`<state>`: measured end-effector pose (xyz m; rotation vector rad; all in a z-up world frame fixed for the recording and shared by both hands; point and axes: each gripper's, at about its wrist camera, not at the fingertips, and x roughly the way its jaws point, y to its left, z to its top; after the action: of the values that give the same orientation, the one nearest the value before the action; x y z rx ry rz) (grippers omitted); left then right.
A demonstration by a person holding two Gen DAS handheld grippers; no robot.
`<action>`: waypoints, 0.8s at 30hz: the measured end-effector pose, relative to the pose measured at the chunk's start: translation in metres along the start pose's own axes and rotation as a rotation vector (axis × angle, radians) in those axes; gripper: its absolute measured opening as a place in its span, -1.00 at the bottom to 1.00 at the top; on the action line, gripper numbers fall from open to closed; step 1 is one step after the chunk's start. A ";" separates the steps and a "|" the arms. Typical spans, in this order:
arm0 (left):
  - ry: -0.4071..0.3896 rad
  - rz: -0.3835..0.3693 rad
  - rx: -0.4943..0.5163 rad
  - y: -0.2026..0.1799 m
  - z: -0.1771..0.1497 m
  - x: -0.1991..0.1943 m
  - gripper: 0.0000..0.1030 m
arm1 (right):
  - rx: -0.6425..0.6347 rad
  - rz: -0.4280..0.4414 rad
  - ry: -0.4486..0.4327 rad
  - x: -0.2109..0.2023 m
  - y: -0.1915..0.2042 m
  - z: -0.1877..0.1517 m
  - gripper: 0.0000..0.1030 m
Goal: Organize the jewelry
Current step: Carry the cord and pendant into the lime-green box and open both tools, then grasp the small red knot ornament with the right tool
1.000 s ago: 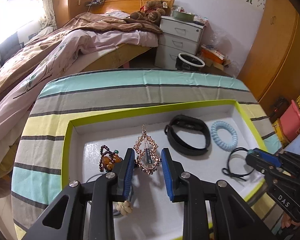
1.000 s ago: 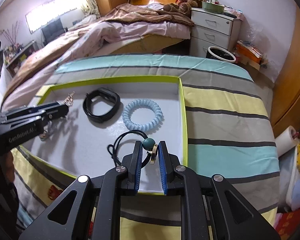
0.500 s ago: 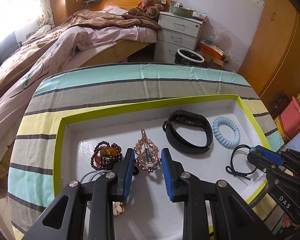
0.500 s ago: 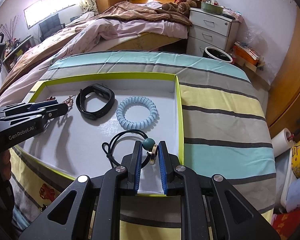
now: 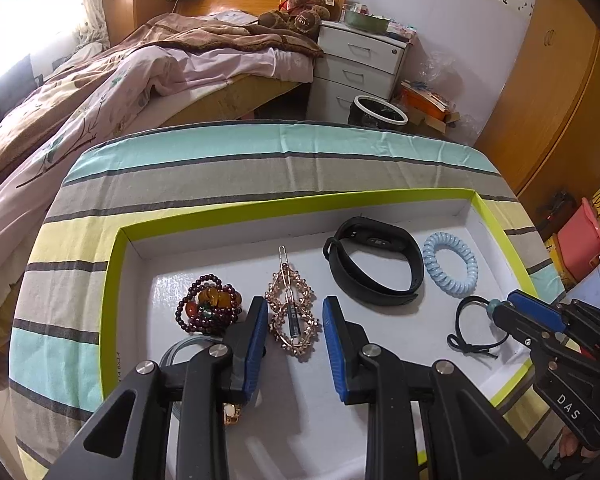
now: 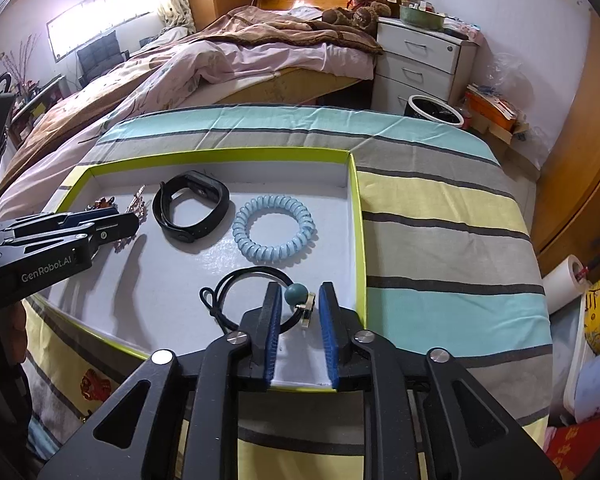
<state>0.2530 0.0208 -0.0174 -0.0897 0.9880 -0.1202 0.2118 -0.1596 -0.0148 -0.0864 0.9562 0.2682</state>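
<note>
A white tray with a green rim (image 5: 112,276) (image 6: 356,208) lies on a striped table. In it lie a rose-gold hair clip (image 5: 292,312), a dark bead bracelet (image 5: 208,308), a black wristband (image 5: 374,266) (image 6: 190,206), a blue spiral hair tie (image 5: 450,264) (image 6: 274,232) and a black cord hair tie with a teal bead (image 5: 474,328) (image 6: 296,294). My left gripper (image 5: 294,320) is open around the hair clip. My right gripper (image 6: 300,304) is open, with the teal bead between its fingers.
A shell-like charm (image 5: 232,414) and a grey cord (image 5: 180,350) lie under the left gripper. Beyond the table are a bed (image 5: 120,92), a white drawer unit (image 5: 356,68) and a bin (image 5: 378,110). Wooden wardrobes (image 5: 560,92) stand at right.
My right gripper has opened and let go of the black cord hair tie's bead. My left gripper has drawn back a little from the hair clip, showing the bead bracelet fully.
</note>
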 end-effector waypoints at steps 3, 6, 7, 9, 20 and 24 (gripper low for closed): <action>-0.002 0.001 0.000 0.000 0.000 -0.002 -0.44 | 0.003 0.011 -0.005 -0.001 0.001 0.001 -0.48; -0.005 -0.004 -0.004 -0.001 -0.001 -0.005 -0.43 | 0.000 0.013 -0.013 -0.004 0.004 0.001 -0.40; -0.008 -0.005 -0.006 -0.001 -0.001 -0.006 -0.43 | 0.001 0.014 -0.015 -0.005 0.004 0.001 -0.37; -0.017 -0.010 -0.006 -0.002 -0.003 -0.012 -0.35 | 0.001 0.017 -0.022 -0.008 0.004 0.001 -0.32; -0.057 -0.037 -0.010 -0.003 -0.022 -0.051 -0.22 | 0.024 0.025 -0.067 -0.032 0.005 -0.009 -0.31; -0.073 -0.043 -0.015 -0.003 -0.034 -0.067 -0.22 | 0.026 0.032 -0.074 -0.041 0.007 -0.017 -0.31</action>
<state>0.1879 0.0262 0.0194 -0.1282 0.9147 -0.1480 0.1741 -0.1637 0.0086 -0.0373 0.8878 0.2869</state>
